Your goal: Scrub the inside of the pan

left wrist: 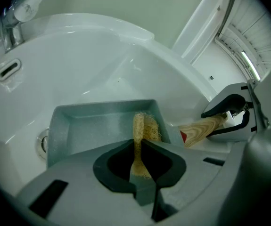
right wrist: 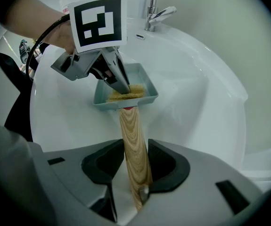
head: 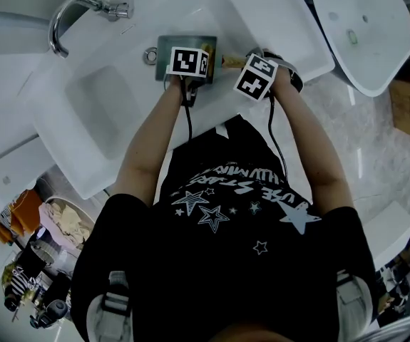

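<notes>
Head view looks down on a white sink (head: 83,112), where the grey square pan (head: 163,52) sits in the basin just beside the drain (head: 150,55). Over the sink's front part, the right claw (right wrist: 134,161) is clamped on the pan's wooden handle (right wrist: 133,131). The left claw (left wrist: 139,147) pinches a loofah scrubber (left wrist: 146,126) that reaches into the pan.

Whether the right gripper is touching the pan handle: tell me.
Touching. The right gripper view shows it: the right gripper has its jaws closed on the wooden handle, with the pads pressing on both sides.
</notes>
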